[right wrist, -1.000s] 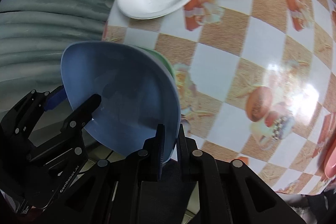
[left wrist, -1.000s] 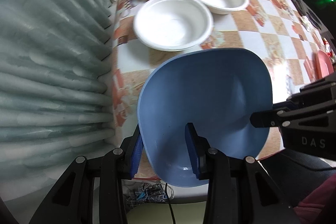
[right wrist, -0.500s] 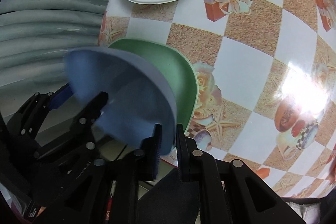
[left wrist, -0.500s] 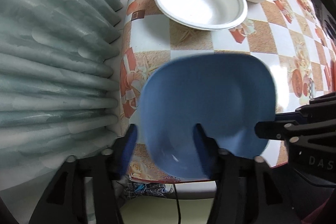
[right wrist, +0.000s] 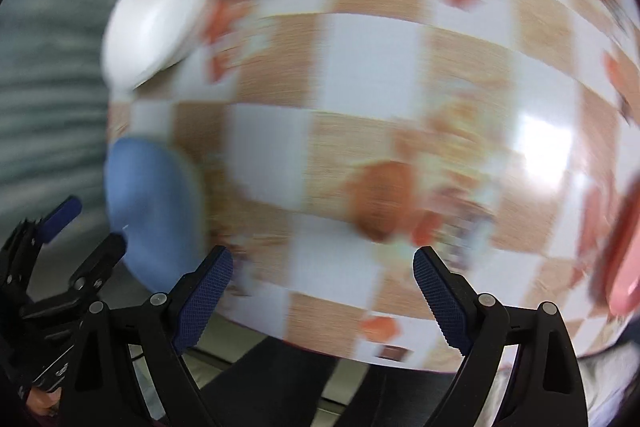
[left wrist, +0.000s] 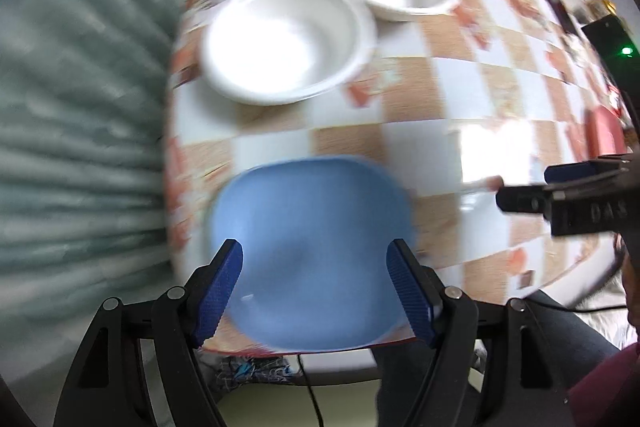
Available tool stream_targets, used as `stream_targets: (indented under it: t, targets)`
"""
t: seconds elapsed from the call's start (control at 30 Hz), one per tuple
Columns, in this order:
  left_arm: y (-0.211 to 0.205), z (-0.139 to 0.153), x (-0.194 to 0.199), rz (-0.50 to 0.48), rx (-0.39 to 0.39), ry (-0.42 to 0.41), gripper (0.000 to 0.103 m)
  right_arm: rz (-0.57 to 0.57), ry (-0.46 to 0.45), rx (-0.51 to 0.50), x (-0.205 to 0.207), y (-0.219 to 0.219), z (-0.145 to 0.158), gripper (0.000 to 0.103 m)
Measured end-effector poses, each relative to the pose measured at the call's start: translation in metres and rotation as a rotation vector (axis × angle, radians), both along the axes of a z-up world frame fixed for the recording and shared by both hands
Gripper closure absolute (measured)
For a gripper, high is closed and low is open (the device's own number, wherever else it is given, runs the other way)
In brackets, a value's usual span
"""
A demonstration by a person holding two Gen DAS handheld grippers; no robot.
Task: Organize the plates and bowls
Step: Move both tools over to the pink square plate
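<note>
On the black plastic body of the right gripper (left wrist: 520, 189), seen from the left wrist camera, pale raised letters read "DAS"; the rest is cut off. Nothing else is legible through the blur.

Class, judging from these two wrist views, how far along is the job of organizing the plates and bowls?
Done: the blue squarish plate lies on the checkered tablecloth near its front edge. In hand: nothing; the left gripper and right gripper are opening, clear of it. Left: three white round bowls sit separately, unstacked, and a pink plate lies far right.
</note>
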State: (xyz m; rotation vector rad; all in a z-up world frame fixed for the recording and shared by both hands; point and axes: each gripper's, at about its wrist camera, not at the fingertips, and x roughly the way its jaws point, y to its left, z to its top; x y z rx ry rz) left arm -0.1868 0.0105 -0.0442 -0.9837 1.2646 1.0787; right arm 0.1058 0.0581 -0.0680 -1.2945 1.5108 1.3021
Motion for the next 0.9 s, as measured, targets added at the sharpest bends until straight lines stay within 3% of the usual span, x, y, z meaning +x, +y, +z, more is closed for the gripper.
stream_targets:
  t: [0.2, 0.37, 0.47, 0.57, 0.7, 0.8, 0.9]
  targets:
    - [0.003, 0.001, 0.066, -0.159, -0.011, -0.037, 0.025, -0.244, -0.123, 0.064, 0.11, -0.008, 0.005, 0.01]
    - [0.009, -0.001, 0.108, -0.26, -0.024, -0.045, 0.025, -0.436, -0.325, 0.137, 0.21, -0.021, 0.017, 0.01]
    - [0.01, -0.001, 0.123, -0.294, -0.029, -0.041, 0.025, -0.525, -0.435, 0.165, 0.258, -0.028, 0.023, 0.01]
    - [0.013, -0.002, 0.133, -0.307, -0.041, -0.027, 0.025, -0.59, -0.488, 0.162, 0.304, -0.027, 0.023, 0.01]
    - [0.013, -0.007, 0.136, -0.304, -0.061, -0.008, 0.025, -0.583, -0.497, 0.13, 0.335, -0.031, 0.008, 0.01]
    - [0.012, -0.01, 0.138, -0.305, -0.072, 0.009, 0.025, -0.49, -0.493, 0.119, 0.334, -0.029, -0.008, 0.01]
    - [0.013, -0.012, 0.139, -0.293, -0.082, 0.017, 0.025, -0.396, -0.418, 0.097, 0.321, -0.029, -0.023, 0.009]
